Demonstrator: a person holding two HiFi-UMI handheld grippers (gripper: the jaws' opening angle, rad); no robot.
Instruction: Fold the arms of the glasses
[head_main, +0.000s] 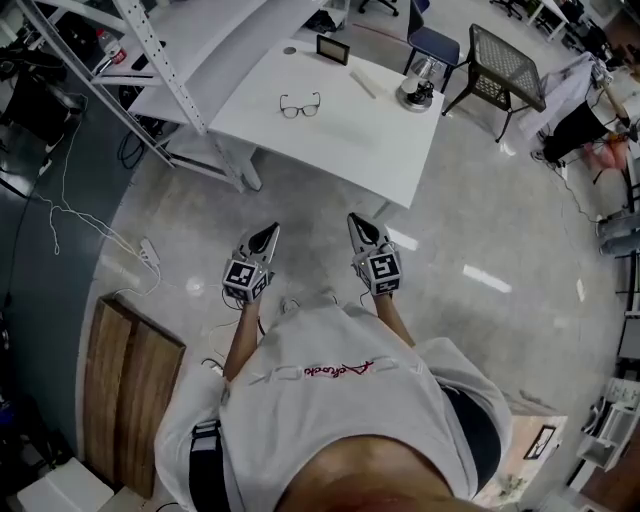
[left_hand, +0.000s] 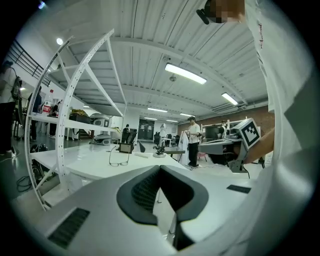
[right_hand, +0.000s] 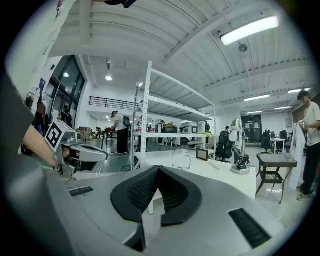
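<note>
Left hand-held gripper (head_main: 268, 232) and right hand-held gripper (head_main: 357, 222) both closed and empty, glasses (head_main: 300, 105) far off.
Nearest me, at lower centre of the head view, I hold the two side by side over the floor (head_main: 312, 215), jaws pressed together with nothing between them. Further up, at upper centre of the frame, the glasses sit on the white worktop (head_main: 345, 135), arms unfolded, well apart from both.
</note>
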